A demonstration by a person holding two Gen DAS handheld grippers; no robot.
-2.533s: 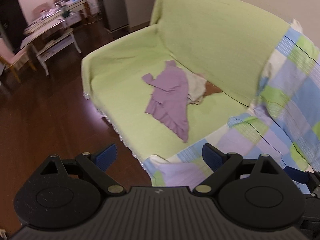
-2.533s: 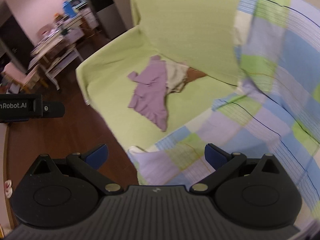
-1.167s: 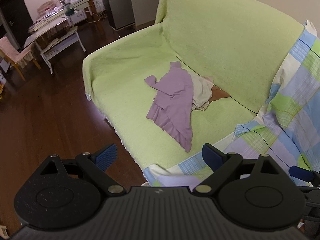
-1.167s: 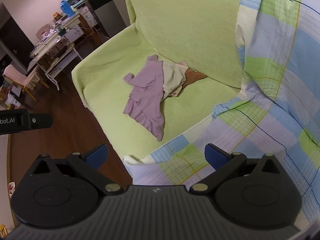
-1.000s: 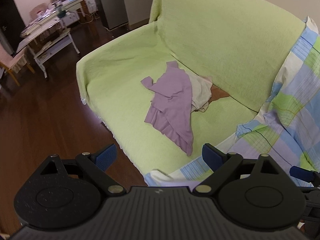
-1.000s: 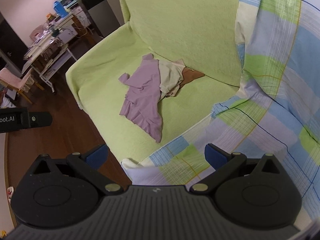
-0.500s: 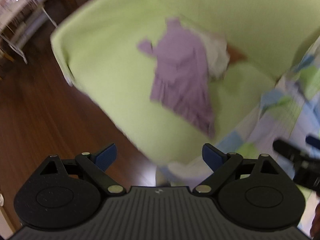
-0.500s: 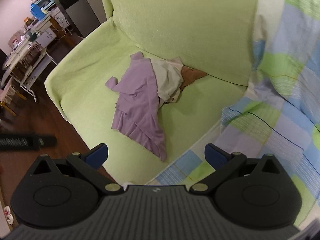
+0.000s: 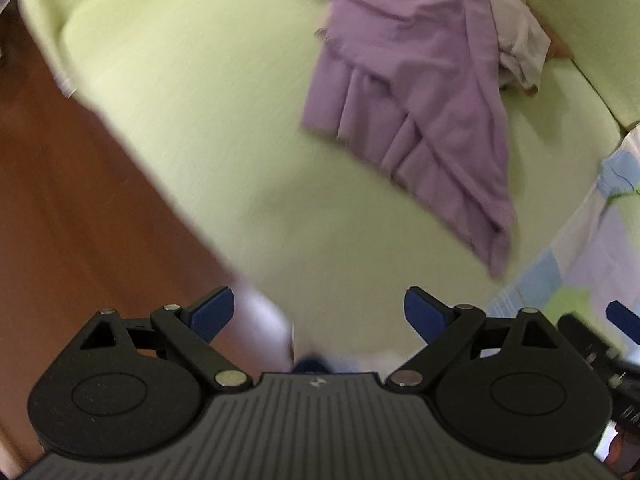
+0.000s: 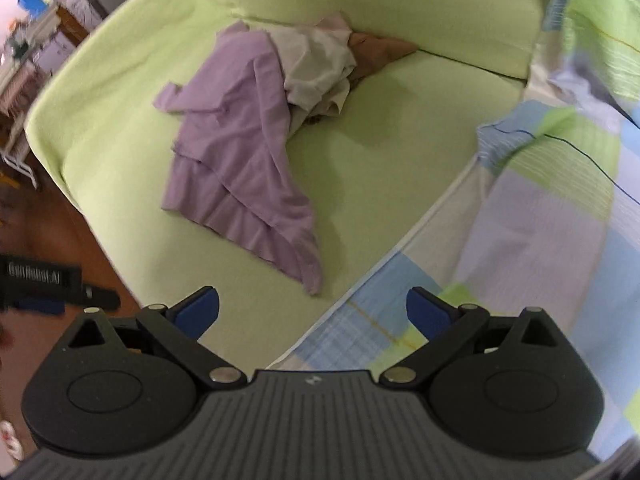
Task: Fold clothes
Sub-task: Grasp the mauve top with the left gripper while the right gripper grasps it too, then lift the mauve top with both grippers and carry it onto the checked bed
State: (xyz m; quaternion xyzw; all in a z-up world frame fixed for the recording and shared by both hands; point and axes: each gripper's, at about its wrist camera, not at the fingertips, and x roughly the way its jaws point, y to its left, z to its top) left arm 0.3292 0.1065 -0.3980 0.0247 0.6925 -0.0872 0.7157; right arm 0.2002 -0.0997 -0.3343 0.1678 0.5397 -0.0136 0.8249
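Both grippers have been brought closer to the sofa (image 10: 380, 152) than half a second ago, so that the seat fills most of each view and the clothes appear larger; the left wrist view is blurred by motion. The sofa is covered by a light green throw, and its front edge is seen running diagonally above the brown wooden floor (image 9: 72, 208). A checked blanket (image 10: 552, 216) in blue, green and lilac is draped over the right end of the seat and up the backrest. A purple garment (image 10: 240, 152) (image 9: 420, 92) is spread crumpled over the middle of the seat, its pleated hem pointing toward the front edge, just beside the blanket's border. A cream garment (image 10: 316, 68) (image 9: 520, 52) is bunched at the purple one's far side, partly under it, near the back of the seat. A brown garment (image 10: 380, 48) is tucked against the backrest, touching the cream one. The left gripper (image 9: 319, 312) is held above the front edge of the seat with its blue-padded fingers wide apart and nothing between them. The right gripper (image 10: 313, 310) is likewise spread wide and holds nothing, over the border of blanket and seat. The left gripper's body is seen at the left edge of the right wrist view.
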